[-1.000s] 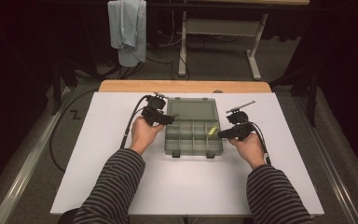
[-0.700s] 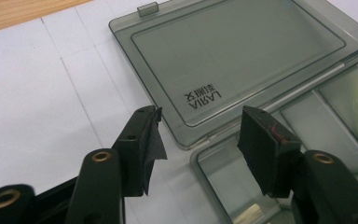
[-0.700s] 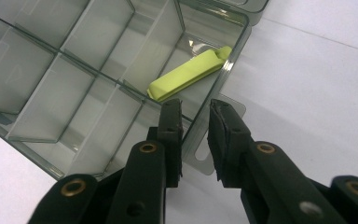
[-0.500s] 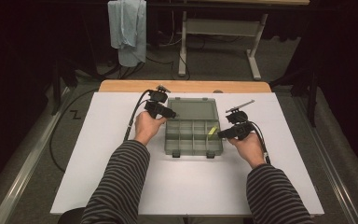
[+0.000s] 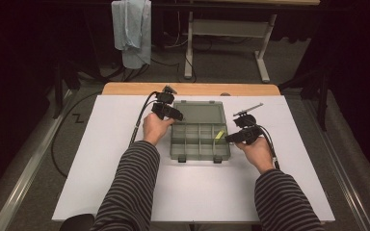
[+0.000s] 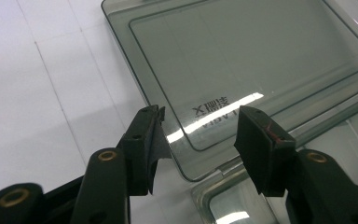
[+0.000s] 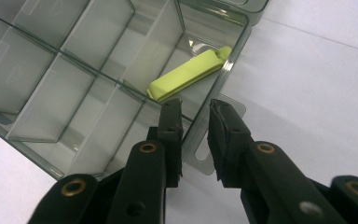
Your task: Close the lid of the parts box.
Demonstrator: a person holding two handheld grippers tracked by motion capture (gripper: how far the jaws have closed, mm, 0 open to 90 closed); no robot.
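A clear grey organizer box (image 5: 200,156) lies open on the white table (image 5: 197,192), its lid (image 5: 200,113) folded flat behind it. A yellow-green piece (image 5: 218,136) rests in the far right compartment (image 7: 189,74). My left gripper (image 5: 179,117) hovers at the lid's near left corner. Its jaws have just been closing, and in the left gripper view the left gripper (image 6: 200,119) stands open astride that corner of the lid (image 6: 242,51), pads clear of it. My right gripper (image 5: 227,139) sits narrow (image 7: 195,109) on the box's right wall (image 7: 233,56), one jaw inside and one outside.
A wooden strip (image 5: 190,89) runs along the table's far edge. A blue cloth (image 5: 132,29) hangs behind it, beside a white desk frame (image 5: 226,29). The left gripper's cable (image 5: 139,120) trails off over the table's left part.
My left gripper has shifted a little farther back, from the box's left wall to the lid's corner. The right hand and the box have stayed put.
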